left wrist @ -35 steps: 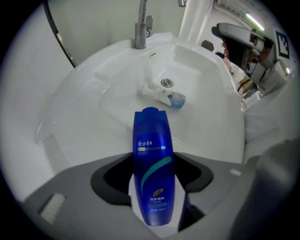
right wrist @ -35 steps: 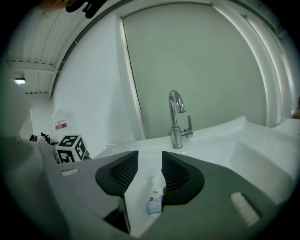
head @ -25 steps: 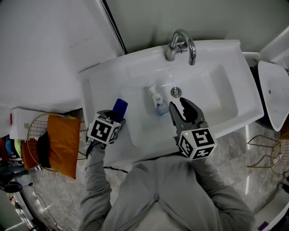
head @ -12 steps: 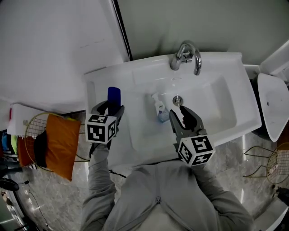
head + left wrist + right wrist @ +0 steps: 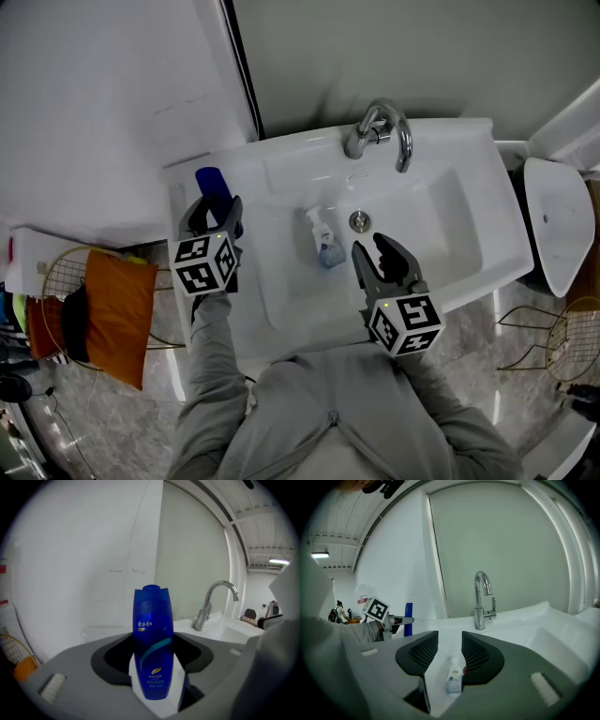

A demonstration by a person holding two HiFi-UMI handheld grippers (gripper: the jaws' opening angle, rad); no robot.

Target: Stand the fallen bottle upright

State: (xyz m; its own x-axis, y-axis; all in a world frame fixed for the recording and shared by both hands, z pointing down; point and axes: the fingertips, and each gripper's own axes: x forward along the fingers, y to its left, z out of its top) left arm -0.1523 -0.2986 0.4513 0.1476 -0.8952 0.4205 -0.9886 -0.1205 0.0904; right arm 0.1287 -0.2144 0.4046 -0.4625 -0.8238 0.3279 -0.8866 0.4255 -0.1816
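Bathroom: white wall to the left, grey-green panel behind a white washbasin [image 5: 469, 150], pale marbled floor below.

Far left, on the floor: a wire basket [image 5: 64, 270] with an orange cloth [image 5: 117, 309] draped in it.

Left rim of the washbasin: my left gripper [image 5: 214, 211] has its fingers pinched on the blue bottle [image 5: 212, 183]. The left gripper view shows the bottle [image 5: 153, 644] upright between the fingers, cap end up, label facing the camera. From the right gripper view the same bottle [image 5: 408, 619] stands vertical over the rim's left end. I cannot tell whether its base touches the rim.

Middle of the bowl: a small white pump bottle [image 5: 323, 239] lies on its side just left of the drain [image 5: 359, 220]. The chrome tap [image 5: 380, 131] arches over the back edge.

Right of the drain: my right gripper [image 5: 373, 253] hovers over the bowl near the front edge, fingers drawn together with only a narrow slit and nothing gripped. Through that slit the right gripper view shows the white pump bottle [image 5: 453, 682] on the bowl floor beneath, apart from the fingers.

Far right: a white lidded fixture [image 5: 553, 225] beside the washbasin.
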